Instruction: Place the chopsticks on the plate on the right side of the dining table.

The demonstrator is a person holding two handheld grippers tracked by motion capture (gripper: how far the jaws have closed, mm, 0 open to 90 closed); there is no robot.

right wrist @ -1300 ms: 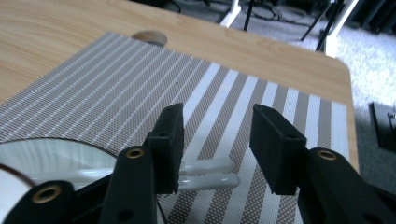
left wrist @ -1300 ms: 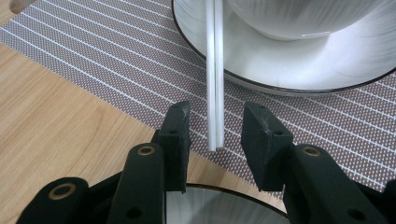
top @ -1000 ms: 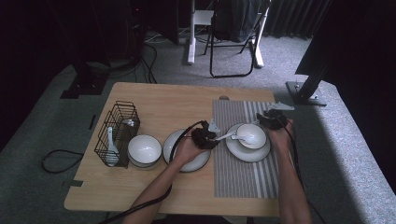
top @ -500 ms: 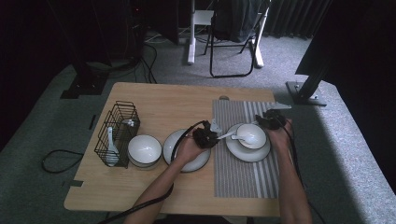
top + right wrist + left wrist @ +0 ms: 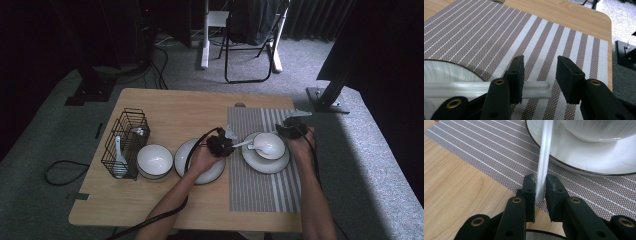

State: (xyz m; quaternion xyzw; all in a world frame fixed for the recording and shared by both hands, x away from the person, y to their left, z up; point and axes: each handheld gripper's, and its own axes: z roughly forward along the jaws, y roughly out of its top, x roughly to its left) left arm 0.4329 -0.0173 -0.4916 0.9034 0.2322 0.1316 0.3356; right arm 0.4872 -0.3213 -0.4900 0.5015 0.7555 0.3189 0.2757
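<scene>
On the striped placemat (image 5: 262, 185), the plate (image 5: 265, 162) carries a bowl (image 5: 269, 145) with a spoon (image 5: 544, 162) leaning on it. Your left gripper (image 5: 540, 188), jaws just closing, pinches that spoon's handle. Your right gripper (image 5: 540, 80) stands half open, a second white handle (image 5: 535, 90) loose between its jaws.

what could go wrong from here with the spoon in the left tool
1. The left tool pinches the spoon only near its thin handle's tip, and its jaws have just been opening slightly: it could slip or swivel.
2. The spoon runs up to the bowl on the plate; a sideways pull might drag the bowl.
3. A white handle end lies between the right tool's open jaws; closing off-centre may flick it away.
</scene>
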